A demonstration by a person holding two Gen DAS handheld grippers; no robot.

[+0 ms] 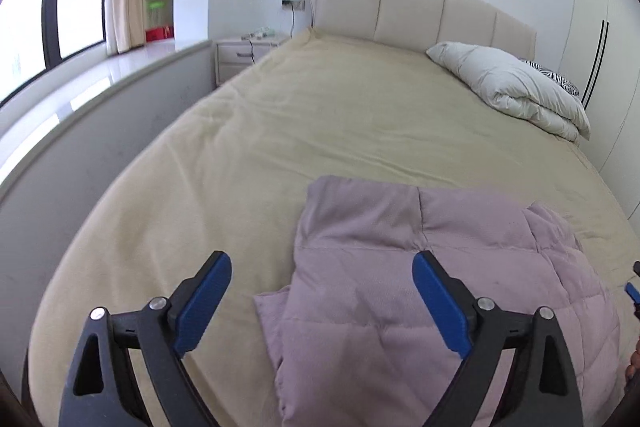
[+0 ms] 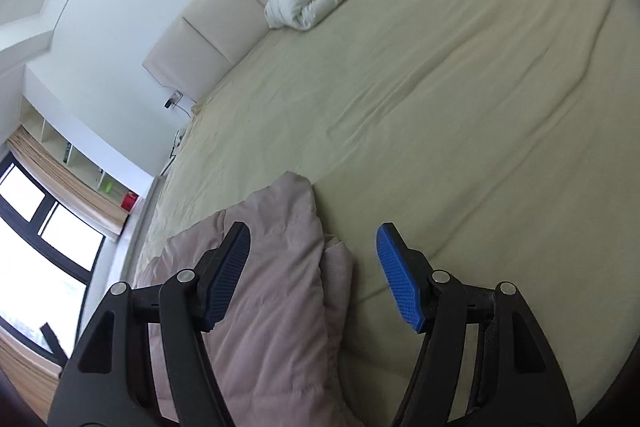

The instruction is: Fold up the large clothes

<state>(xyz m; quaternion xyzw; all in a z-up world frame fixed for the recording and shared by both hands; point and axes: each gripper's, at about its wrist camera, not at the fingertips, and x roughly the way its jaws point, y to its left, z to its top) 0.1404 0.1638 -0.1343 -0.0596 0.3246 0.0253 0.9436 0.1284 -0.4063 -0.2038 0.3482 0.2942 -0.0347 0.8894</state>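
On my far left runs the pale window ledge (image 1: 80, 83), then the broad bed under its beige sheet (image 1: 320, 115). My left gripper (image 1: 322, 301) hangs released, jaws wide and holding nothing, over the near left edge of the mauve quilted padded garment (image 1: 400, 267), which lies partly folded on the bed's near end. The right gripper (image 2: 313, 275) is likewise spread and empty, straddling the garment's (image 2: 272, 287) doubled right edge. A white folded duvet (image 1: 516, 87) sits well apart by the headboard. For a clean fold, I judge both grippers should pinch matching corners through every layer, lift evenly, and lay the padding flat without dragging the sheet.
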